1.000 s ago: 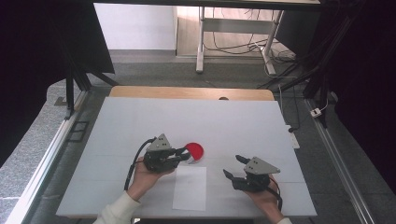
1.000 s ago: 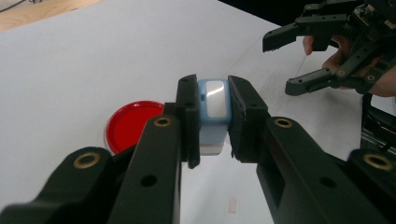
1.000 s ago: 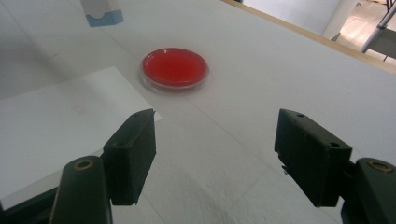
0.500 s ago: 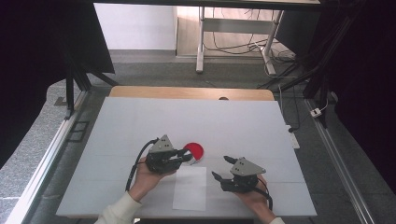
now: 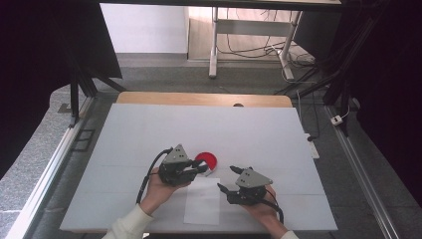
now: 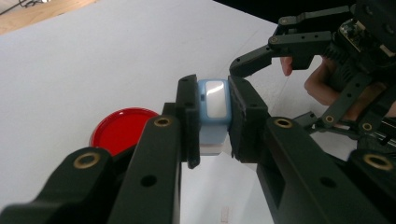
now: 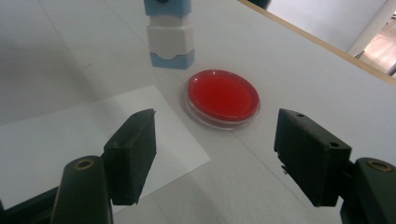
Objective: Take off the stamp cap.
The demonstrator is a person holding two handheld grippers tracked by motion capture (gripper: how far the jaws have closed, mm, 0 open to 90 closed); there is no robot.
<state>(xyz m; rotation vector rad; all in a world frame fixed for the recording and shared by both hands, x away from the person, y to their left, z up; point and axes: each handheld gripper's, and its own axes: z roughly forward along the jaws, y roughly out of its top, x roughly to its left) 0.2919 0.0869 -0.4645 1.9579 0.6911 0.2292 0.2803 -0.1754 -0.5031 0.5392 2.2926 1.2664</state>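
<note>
A lab-like test room: white-topped table [image 5: 199, 129] mid-frame, black curtains [image 5: 45, 45] at both sides, loose cables [image 5: 249, 47] upper centre.

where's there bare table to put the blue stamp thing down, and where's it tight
Free: the whole far half of the white table, from the red dish back to the wooden edge, and the strips along both side edges. Crowded: the near middle, where the left gripper clamps the blue and white stamp beside the dish, above the paper sheet, with the open right gripper close by.
</note>
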